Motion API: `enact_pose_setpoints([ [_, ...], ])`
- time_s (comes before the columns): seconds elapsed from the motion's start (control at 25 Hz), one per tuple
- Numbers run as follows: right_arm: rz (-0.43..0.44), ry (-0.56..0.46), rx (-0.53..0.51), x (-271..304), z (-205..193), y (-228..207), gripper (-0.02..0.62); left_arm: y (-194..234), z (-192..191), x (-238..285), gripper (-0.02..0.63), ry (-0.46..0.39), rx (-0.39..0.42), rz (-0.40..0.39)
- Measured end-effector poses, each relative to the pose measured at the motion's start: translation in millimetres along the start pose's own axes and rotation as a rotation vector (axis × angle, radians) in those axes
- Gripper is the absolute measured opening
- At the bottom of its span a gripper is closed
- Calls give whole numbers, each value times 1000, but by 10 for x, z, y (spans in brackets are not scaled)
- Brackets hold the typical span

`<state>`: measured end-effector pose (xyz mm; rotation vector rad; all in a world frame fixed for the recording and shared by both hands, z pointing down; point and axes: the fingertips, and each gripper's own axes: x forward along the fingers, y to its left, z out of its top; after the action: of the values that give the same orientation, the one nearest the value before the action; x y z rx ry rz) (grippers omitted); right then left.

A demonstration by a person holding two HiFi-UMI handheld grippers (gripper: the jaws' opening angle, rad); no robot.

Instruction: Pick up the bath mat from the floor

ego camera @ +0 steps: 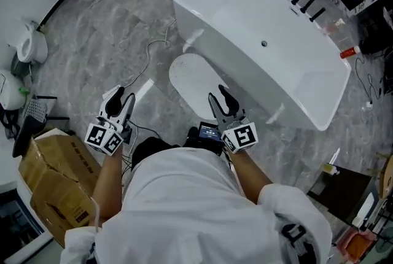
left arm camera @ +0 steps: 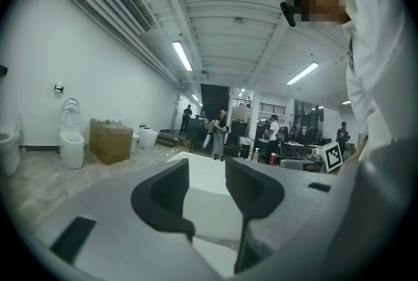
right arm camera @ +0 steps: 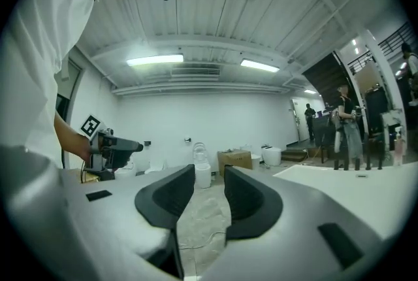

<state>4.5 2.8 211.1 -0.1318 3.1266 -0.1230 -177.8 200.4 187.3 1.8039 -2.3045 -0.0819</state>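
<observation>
**Head view.** The bath mat (ego camera: 193,78) lies flat on the floor (ego camera: 110,42), with its far edge just beside the bathtub (ego camera: 264,42). We see the left gripper (ego camera: 123,100) held above the floor to the left of the mat and apart from it. The right gripper (ego camera: 218,97) hangs over the near edge of the mat. We cannot tell from here whether it touches the mat.

**Left gripper view.** The jaws stand apart with nothing between them. Through the gap we see only the white bathtub further off.

**Right gripper view.** The jaws stand apart and hold nothing. Bare floor and a thin cable (right arm camera: 196,247) show through the gap. The mat is not in this view.

**Progress.** We judge that the pick-up has not begun. Neither gripper holds the mat, and no edge of it is lifted. Lowering to an edge, gripping and lifting all remain.
</observation>
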Motion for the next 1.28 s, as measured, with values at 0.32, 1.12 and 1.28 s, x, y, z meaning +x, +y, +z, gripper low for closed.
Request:
enact_pose_setpoints([
  [0.32, -212, 49, 17, 47, -246, -549, 147, 657, 12, 1150, 169, 69, -17, -154],
  [1.12, -1028, 233, 515, -310, -1810, -1619, 258, 2109, -1857, 4390, 172, 599, -7, -678],
  [1.28, -1092, 311, 619, -683, -2619, -1744, 256, 2151, -2687, 4672, 178, 754, 7, -698],
])
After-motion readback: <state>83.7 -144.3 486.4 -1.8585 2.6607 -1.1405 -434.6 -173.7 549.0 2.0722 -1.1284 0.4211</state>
